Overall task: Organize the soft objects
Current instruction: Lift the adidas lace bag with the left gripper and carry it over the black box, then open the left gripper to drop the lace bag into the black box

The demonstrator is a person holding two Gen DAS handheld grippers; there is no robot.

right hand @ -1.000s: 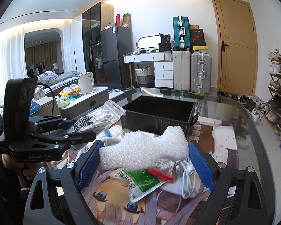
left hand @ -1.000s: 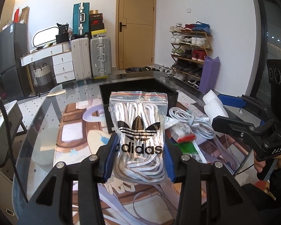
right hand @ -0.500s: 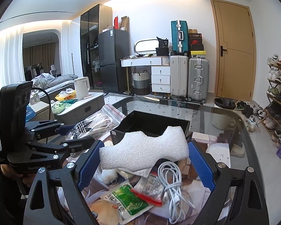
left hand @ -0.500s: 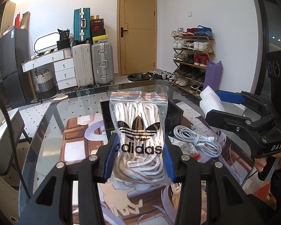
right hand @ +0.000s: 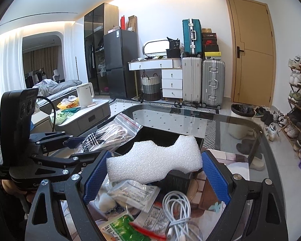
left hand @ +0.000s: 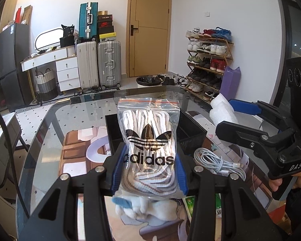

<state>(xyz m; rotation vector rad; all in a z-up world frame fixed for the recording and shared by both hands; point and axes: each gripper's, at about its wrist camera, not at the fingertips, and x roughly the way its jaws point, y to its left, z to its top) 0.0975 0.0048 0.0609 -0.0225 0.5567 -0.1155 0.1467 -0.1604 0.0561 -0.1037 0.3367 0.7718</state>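
My left gripper is shut on a clear zip bag of white laces with an Adidas logo and holds it upright above the table; the bag also shows in the right wrist view. My right gripper is shut on a white foam piece, also seen in the left wrist view. Both are held in the air near a black bin, which also shows in the right wrist view, on the glass table.
On the table below lie a coiled white cable, a white packet, a green packet and a white sock. Suitcases and a shoe rack stand beyond the table.
Both grippers have risen with their loads. The items on the table now sit lower in both views, and the black bin has drawn closer behind the held things.
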